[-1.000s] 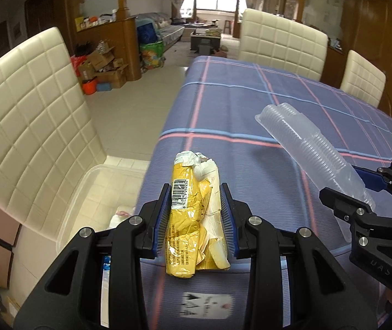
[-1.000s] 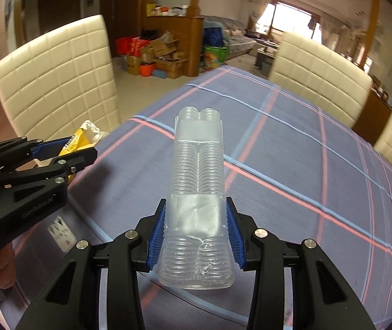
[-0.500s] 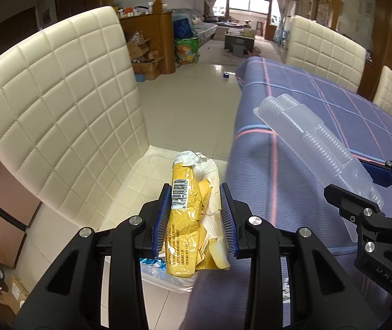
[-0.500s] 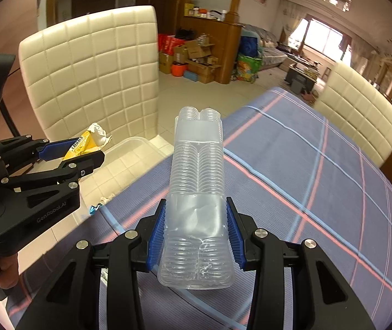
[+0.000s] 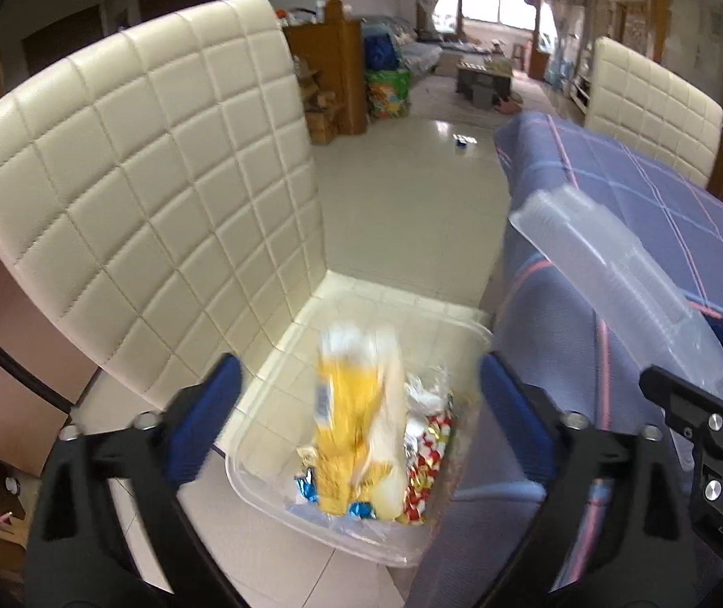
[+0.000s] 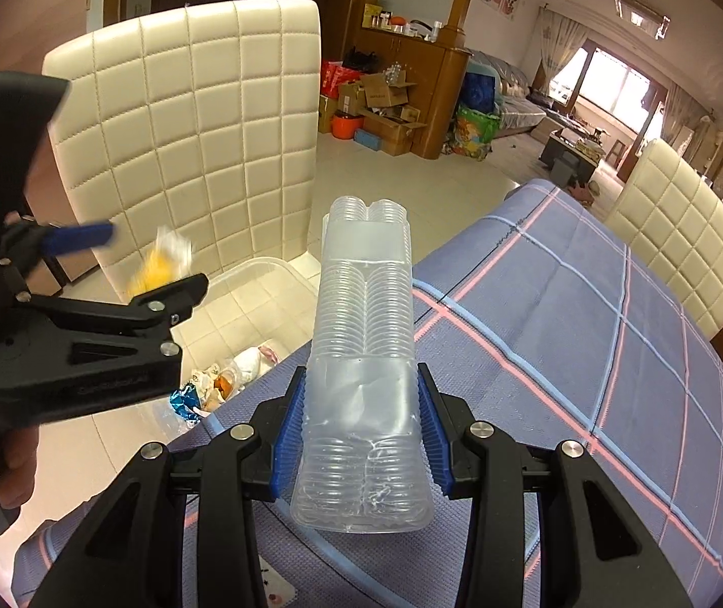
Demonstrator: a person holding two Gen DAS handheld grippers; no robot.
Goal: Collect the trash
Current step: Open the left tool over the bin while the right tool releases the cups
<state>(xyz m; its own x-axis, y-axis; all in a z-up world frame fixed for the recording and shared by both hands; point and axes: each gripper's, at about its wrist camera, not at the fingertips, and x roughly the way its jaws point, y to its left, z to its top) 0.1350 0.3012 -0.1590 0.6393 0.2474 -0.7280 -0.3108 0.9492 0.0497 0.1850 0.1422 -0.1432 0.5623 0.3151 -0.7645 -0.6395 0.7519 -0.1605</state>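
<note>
My left gripper is open over a clear plastic bin that sits on a cream chair seat. The yellow and white wrapper is blurred between the open jaws, falling into the bin among other wrappers. In the right wrist view the left gripper shows with the wrapper blurred between its fingers, over the bin. My right gripper is shut on a clear ribbed plastic package, held above the table edge; it also shows in the left wrist view.
The cream quilted chair stands beside a table with a blue plaid cloth. More cream chairs stand at the far side. Tiled floor leads to cardboard boxes and a wooden cabinet.
My left gripper swung left off the table to above the bin, then opened and let go of the yellow wrapper, which is dropping. My right gripper still holds the plastic package and followed leftward.
</note>
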